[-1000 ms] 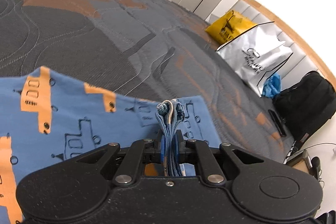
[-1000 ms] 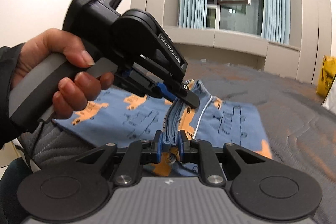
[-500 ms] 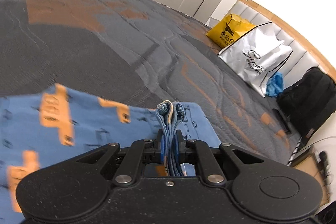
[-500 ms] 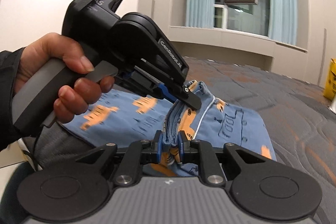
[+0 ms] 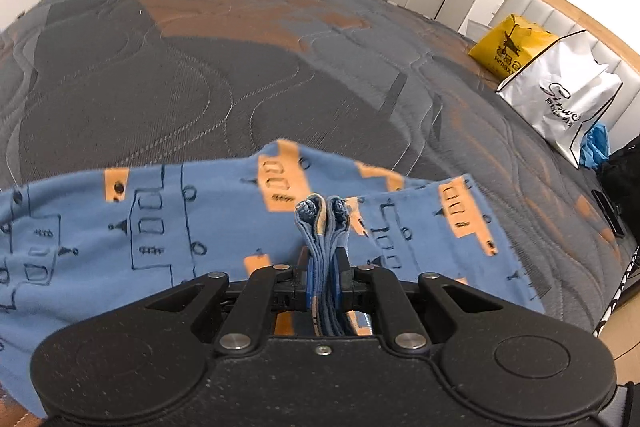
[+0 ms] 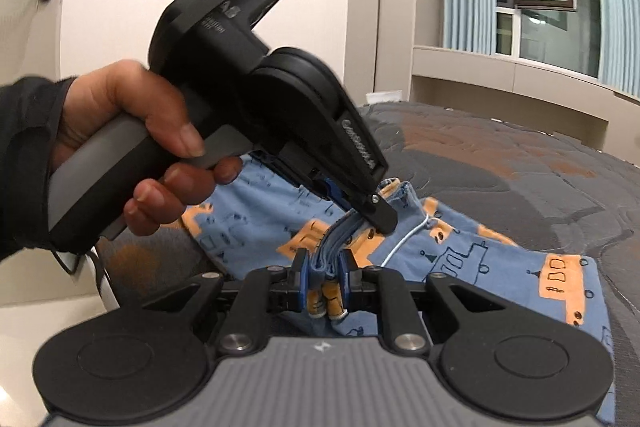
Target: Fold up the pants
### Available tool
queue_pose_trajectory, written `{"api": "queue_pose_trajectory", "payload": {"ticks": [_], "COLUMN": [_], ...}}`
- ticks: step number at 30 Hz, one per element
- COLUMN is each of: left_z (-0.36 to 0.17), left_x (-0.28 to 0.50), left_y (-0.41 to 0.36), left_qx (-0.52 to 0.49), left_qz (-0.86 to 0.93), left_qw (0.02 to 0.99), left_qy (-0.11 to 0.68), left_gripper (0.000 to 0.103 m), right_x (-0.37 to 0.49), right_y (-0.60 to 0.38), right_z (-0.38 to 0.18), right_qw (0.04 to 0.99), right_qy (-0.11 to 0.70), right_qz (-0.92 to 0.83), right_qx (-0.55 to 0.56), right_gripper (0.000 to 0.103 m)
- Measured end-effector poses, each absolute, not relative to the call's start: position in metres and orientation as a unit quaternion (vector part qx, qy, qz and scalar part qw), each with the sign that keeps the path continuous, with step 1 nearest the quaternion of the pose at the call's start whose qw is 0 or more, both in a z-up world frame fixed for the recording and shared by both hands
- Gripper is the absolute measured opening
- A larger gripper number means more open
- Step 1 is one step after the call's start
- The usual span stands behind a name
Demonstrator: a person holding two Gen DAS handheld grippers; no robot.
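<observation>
Both grippers are clamped on bunched edges of the pants (image 5: pixel 224 227): the left gripper (image 5: pixel 323 273) pinches a stack of folded layers, jaws nearly shut; the right gripper (image 6: pixel 325 279) nips another bunch just beside it (a white drawstring (image 6: pixel 404 241) trails there). The pants hang partly lifted over the bed (image 5: pixel 200 75); this looks like mid-fold carrying. Next, lay the held edge flat and aligned, then release. Count: one pair of pants, two grippers, two bags (image 5: pixel 560 99) by the headboard.

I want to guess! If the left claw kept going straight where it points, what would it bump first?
Probably the blue pants spread just ahead of the left claw, lying on the bed. It already pinches a bunch of them.
</observation>
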State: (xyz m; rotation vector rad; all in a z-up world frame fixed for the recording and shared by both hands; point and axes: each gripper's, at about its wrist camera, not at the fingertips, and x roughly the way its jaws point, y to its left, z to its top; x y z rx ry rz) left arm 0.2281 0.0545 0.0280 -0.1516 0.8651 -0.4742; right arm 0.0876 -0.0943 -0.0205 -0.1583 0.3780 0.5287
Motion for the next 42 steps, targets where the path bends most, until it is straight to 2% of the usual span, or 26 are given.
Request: {"api": "queue_pose_trajectory", "payload": {"ticks": [6, 18, 20, 21, 24, 25, 26, 28, 30, 31, 32, 33, 34, 38, 42], "left_z": [0.017, 0.017, 0.017, 0.017, 0.020, 0.021, 0.023, 0.026, 0.030, 0.032, 0.033, 0.034, 0.034, 0.029, 0.014], "left_x": [0.229, 0.225, 0.224, 0.224, 0.221, 0.220, 0.217, 0.213, 0.208, 0.205, 0.202, 0.199, 0.195, 0.183, 0.192], "left_y": [0.058, 0.055, 0.055, 0.055, 0.054, 0.053, 0.053, 0.053, 0.052, 0.052, 0.052, 0.051, 0.051, 0.039, 0.022], "left_qx": [-0.084, -0.085, -0.086, -0.086, -0.083, -0.082, -0.080, -0.075, -0.067, -0.064, -0.062, -0.060, -0.056, -0.017, 0.025], "left_qz": [-0.229, -0.220, -0.218, -0.216, -0.207, -0.204, -0.202, -0.197, -0.185, -0.177, -0.165, -0.147, -0.128, -0.055, -0.017], "left_qw": [0.879, 0.883, 0.883, 0.884, 0.888, 0.890, 0.892, 0.899, 0.909, 0.915, 0.921, 0.930, 0.938, 0.963, 0.957], "left_qy": [0.411, 0.406, 0.406, 0.406, 0.402, 0.400, 0.396, 0.383, 0.366, 0.357, 0.346, 0.332, 0.316, 0.263, 0.288], "left_gripper": [0.011, 0.012, 0.013, 0.014, 0.023, 0.033, 0.039, 0.057, 0.067, 0.078, 0.085, 0.097, 0.102, 0.102, 0.102], "right_x": [0.092, 0.097, 0.097, 0.097, 0.097, 0.096, 0.094, 0.089, 0.085, 0.082, 0.080, 0.079, 0.078, 0.088, 0.132], "right_y": [-0.089, -0.088, -0.090, -0.091, -0.095, -0.098, -0.102, -0.112, -0.123, -0.129, -0.137, -0.144, -0.154, -0.189, -0.215], "right_z": [-0.028, -0.027, -0.029, -0.029, -0.030, -0.029, -0.029, -0.028, -0.029, -0.028, -0.028, -0.027, -0.026, -0.018, -0.012], "right_qw": [0.941, 0.941, 0.941, 0.941, 0.943, 0.944, 0.945, 0.949, 0.954, 0.957, 0.960, 0.963, 0.967, 0.980, 0.978], "right_qy": [0.200, 0.202, 0.201, 0.200, 0.198, 0.196, 0.192, 0.185, 0.180, 0.177, 0.173, 0.171, 0.165, 0.143, 0.157], "right_qz": [0.256, 0.259, 0.260, 0.261, 0.258, 0.256, 0.254, 0.246, 0.232, 0.222, 0.210, 0.199, 0.183, 0.112, 0.038], "right_qx": [-0.096, -0.088, -0.086, -0.084, -0.076, -0.074, -0.071, -0.067, -0.067, -0.068, -0.067, -0.067, -0.067, -0.087, -0.131], "right_gripper": [0.022, 0.023, 0.024, 0.028, 0.053, 0.061, 0.066, 0.085, 0.092, 0.093, 0.098, 0.102, 0.103, 0.103, 0.103]}}
